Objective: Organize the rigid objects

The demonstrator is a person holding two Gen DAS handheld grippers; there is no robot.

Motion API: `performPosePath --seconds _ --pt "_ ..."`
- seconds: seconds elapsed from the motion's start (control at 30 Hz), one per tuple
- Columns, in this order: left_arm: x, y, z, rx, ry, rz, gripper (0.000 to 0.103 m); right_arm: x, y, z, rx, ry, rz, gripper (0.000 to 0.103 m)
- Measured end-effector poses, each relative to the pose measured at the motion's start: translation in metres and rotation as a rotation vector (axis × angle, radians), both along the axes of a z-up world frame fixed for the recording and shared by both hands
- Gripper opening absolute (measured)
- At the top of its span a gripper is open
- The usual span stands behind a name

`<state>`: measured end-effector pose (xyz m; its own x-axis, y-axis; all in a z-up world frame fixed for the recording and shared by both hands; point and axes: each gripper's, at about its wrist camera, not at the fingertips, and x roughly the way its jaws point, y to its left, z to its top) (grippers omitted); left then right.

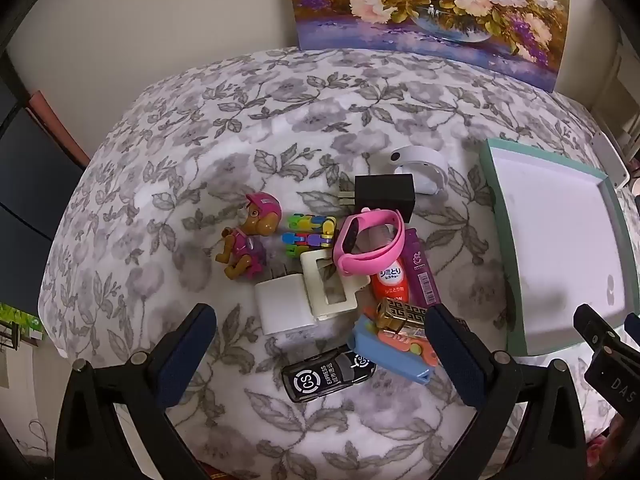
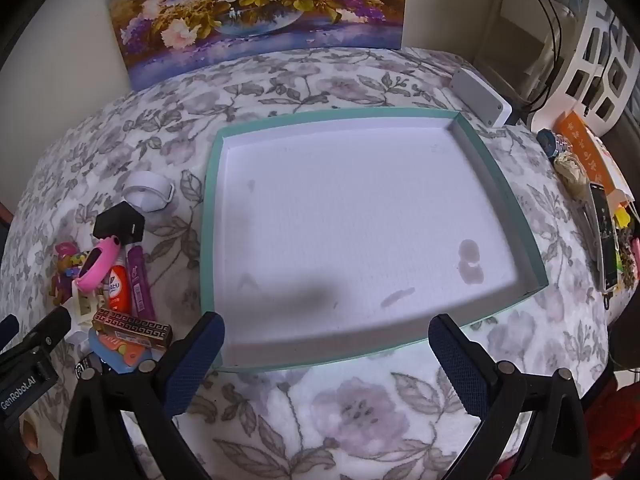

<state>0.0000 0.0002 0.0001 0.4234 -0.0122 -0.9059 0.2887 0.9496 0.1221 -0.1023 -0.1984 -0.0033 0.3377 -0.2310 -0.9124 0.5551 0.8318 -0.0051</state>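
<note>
A pile of small objects lies on the floral cloth: a pink-hatted toy dog, a colourful block toy, a pink wristband, a black charger, a white charger, a gold lighter, a blue case and a black toy car. My left gripper is open above the pile's near side, holding nothing. A teal-rimmed white tray lies to the right, with nothing in it. My right gripper is open over the tray's near edge.
A flower painting leans on the wall behind the table. A white box, a phone and clutter sit along the right edge. A white round device lies behind the pile.
</note>
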Motion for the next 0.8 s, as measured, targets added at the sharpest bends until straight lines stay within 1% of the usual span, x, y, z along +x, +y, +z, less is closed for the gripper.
performPosePath --seconds 0.17,0.3,0.8 --pt "0.0000 -0.0001 0.0009 -0.002 -0.002 -0.005 0.103 -0.0002 0.0000 -0.0004 0.000 0.000 0.001 0.103" --pt "0.0036 0.0040 0.0070 0.000 -0.001 -0.008 0.103 -0.0004 0.0003 0.0008 -0.001 0.001 0.000 0.103" --pt "-0.0002 0.0026 0.0062 0.000 -0.009 -0.005 0.103 -0.0014 -0.0008 -0.0008 0.006 0.006 0.003 0.103"
